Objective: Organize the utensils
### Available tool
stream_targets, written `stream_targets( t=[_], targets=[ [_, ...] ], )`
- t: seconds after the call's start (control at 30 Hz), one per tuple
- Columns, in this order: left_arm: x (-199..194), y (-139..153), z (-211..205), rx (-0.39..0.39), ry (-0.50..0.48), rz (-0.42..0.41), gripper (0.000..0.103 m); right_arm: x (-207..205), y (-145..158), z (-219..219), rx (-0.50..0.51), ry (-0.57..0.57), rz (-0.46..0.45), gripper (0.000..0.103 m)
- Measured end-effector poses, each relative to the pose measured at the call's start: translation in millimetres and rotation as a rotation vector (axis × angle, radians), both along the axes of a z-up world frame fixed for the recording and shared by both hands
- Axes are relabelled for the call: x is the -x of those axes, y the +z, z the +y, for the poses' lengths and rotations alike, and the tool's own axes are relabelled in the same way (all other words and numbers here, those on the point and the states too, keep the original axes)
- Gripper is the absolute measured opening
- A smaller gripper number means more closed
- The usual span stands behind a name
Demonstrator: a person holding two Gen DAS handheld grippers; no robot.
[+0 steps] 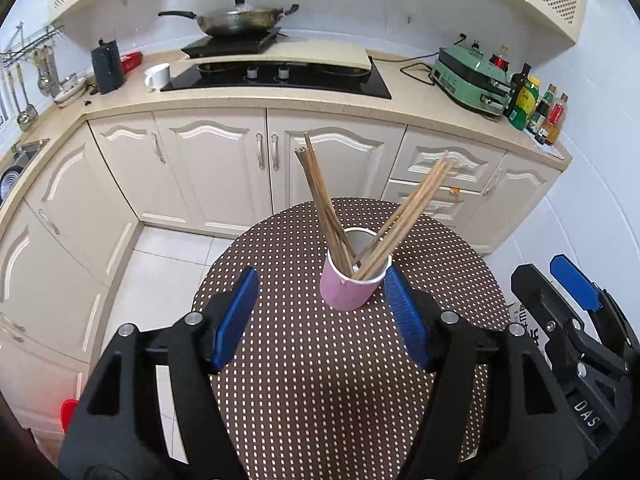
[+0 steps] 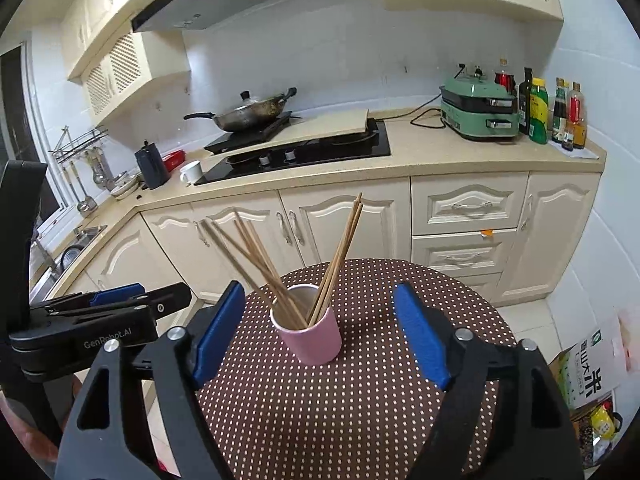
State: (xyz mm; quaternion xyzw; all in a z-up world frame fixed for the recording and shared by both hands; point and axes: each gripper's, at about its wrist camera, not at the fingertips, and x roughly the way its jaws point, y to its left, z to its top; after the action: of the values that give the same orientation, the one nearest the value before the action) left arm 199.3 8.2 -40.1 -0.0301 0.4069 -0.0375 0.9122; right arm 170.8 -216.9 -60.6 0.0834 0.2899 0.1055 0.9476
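Note:
A pink cup (image 1: pixel 347 290) stands upright on a round brown dotted table (image 1: pixel 320 380). Several wooden chopsticks (image 1: pixel 320 196) stand in it, fanned into a left bunch and a right bunch. My left gripper (image 1: pixel 322 292) is open and empty, just in front of the cup, its right pad close beside the cup. In the right wrist view the cup (image 2: pixel 310 338) with chopsticks (image 2: pixel 340 256) stands between and just beyond my open, empty right gripper (image 2: pixel 320 308). The right gripper also shows in the left wrist view (image 1: pixel 560 280), at the right.
Cream kitchen cabinets (image 1: pixel 240 160) and a counter with a black hob (image 1: pixel 280 78), a wok (image 1: pixel 240 20), a white mug (image 1: pixel 158 76), a green appliance (image 1: pixel 472 78) and bottles (image 1: pixel 536 104) lie beyond the table. A rice box (image 2: pixel 588 376) sits on the floor at right.

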Motion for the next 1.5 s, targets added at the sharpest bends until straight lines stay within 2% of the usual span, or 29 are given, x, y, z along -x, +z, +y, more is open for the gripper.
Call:
stream_targets(
  t=[0.43, 0.73, 0.87, 1.03, 1.27, 1.43, 1.5],
  targets=[
    [119, 54, -21, -0.031, 0.016, -0.144, 0.074, 94, 40, -15, 0.017, 0.027, -0.069, 0.086],
    [180, 88, -27, -0.028, -0.012, -0.212, 0.077, 147, 72, -26, 0.012, 0.007, -0.133, 0.091],
    [195, 102, -28, -0.043, -0.006, -0.248, 0.083, 165, 81, -27, 0.013, 0.003, -0.156, 0.091],
    [213, 114, -29, -0.05, -0.01, -0.277, 0.084, 177, 92, -29, 0.003, 0.016, -0.154, 0.092],
    [221, 124, -29, -0.052, -0.005, -0.281, 0.086, 191, 102, -27, 0.027, 0.031, -0.166, 0.092],
    [222, 123, -34, -0.14, 0.034, -0.286, 0.087, 194, 104, -22, 0.033, 0.044, -0.166, 0.093],
    [222, 121, -36, -0.143, 0.036, -0.281, 0.089, 193, 104, -23, 0.034, 0.042, -0.164, 0.093]
  ],
)
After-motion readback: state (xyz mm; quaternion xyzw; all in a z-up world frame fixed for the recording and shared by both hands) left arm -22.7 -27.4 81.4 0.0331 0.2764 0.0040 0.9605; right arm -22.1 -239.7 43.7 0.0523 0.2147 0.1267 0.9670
